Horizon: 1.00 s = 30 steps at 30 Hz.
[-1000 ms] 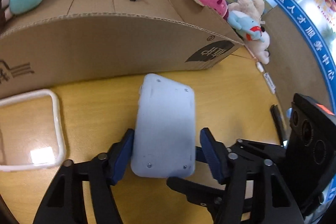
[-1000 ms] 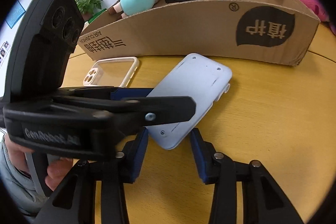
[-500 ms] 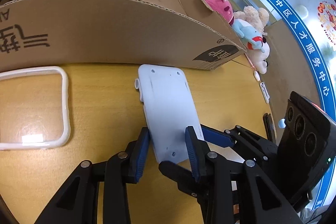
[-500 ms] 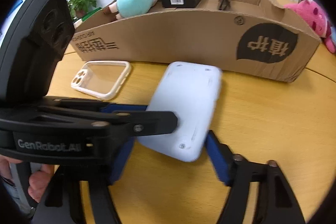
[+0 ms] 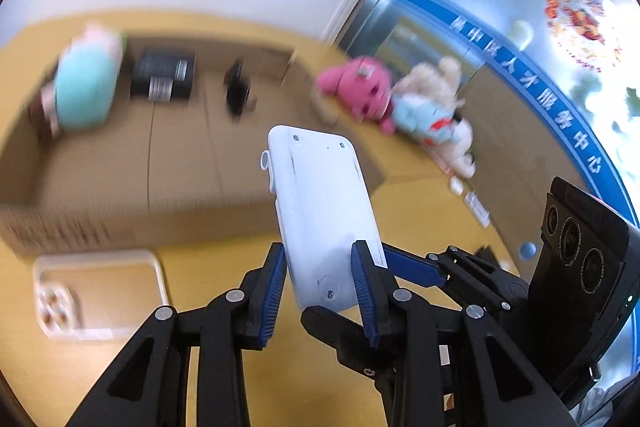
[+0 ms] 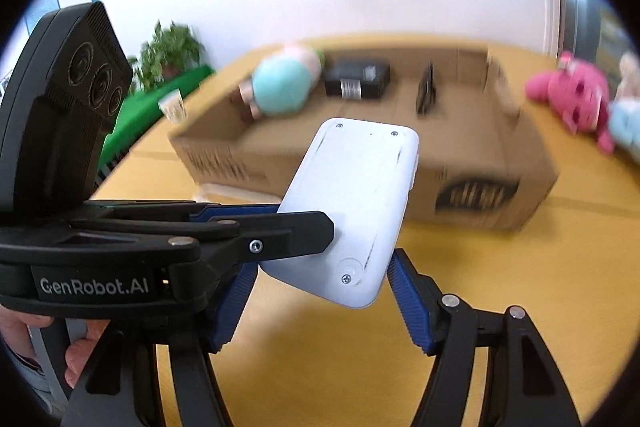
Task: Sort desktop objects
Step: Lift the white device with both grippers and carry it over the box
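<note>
Left gripper (image 5: 320,291) is clamped on the near end of the flat pale-blue plastic device (image 5: 320,211), held above the yellow table (image 5: 420,199), presumably for the open cardboard box (image 5: 120,155). Right gripper (image 6: 320,307) stands apart, its jaws flanking the device's end without gripping it.

That white device (image 5: 324,211) looks like smooth matt plastic with tiny metal screws. Ribbed blue pads (image 5: 362,291) on matt black plastic. Upper left: plain brown cardboard box (image 5: 132,163); fuzzy cloth plushies (image 5: 356,87) sit upper right.
</note>
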{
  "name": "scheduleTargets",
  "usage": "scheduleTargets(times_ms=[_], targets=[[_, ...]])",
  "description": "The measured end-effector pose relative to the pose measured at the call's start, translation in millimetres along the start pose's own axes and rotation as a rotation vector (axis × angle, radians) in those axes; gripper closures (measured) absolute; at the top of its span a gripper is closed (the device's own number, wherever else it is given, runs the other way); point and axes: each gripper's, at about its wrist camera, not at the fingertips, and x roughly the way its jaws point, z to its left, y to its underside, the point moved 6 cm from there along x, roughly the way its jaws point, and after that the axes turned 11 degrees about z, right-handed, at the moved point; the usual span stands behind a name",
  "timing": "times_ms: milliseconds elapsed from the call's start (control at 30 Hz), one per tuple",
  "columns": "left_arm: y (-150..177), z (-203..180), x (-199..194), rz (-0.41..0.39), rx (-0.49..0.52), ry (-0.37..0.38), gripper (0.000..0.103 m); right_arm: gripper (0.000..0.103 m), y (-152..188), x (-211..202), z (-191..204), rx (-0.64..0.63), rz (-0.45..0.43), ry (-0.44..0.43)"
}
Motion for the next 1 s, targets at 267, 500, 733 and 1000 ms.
scheduleTargets(times_ms=[267,500,733,1000], targets=[[-77,-9,-50,-0.14,0.109,-0.073,0.072,0.036,-84,-38,11,-0.069,-0.165,0.033],[-111,59,-85,-0.151,0.037,-0.139,0.072,0.037,-149,-2,45,-0.102,-0.154,-0.07],[-102,167,-74,-0.041,-0.132,-0.219,0.072,0.039,-172,90,91,-0.096,0.006,-0.217],[-70,242,-21,0.122,-0.263,-0.239,0.072,0.041,-146,191,106,-0.021,0.249,-0.293]])
